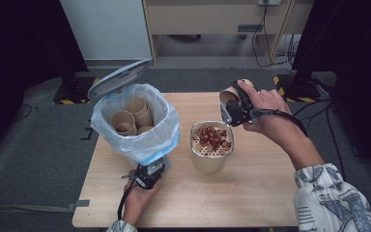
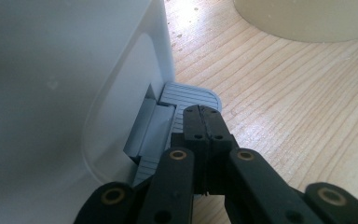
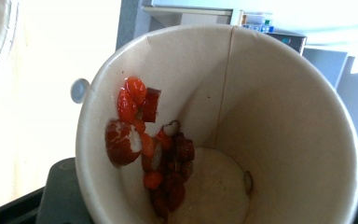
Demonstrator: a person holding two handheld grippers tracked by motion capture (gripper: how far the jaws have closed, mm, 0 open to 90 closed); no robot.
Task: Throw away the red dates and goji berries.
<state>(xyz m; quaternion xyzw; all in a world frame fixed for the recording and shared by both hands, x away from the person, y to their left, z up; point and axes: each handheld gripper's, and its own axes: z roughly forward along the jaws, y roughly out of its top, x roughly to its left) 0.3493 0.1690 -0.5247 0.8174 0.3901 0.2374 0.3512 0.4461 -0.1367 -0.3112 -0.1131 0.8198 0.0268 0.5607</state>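
Jaws of the left gripper [image 2: 204,122] are pressed together on the bin's pedal [image 2: 186,95]. A paper cup [image 1: 231,94], red scraps inside, is clamped by the right gripper [image 1: 234,110] above the strainer pot [image 1: 211,140].

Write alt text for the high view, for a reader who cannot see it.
On a light wooden table, the right gripper holds a tilted brown paper cup above a beige strainer pot of red fruit pieces. The left gripper presses the pedal of a white pedal bin, lid open, lined with clear plastic and holding paper cups.
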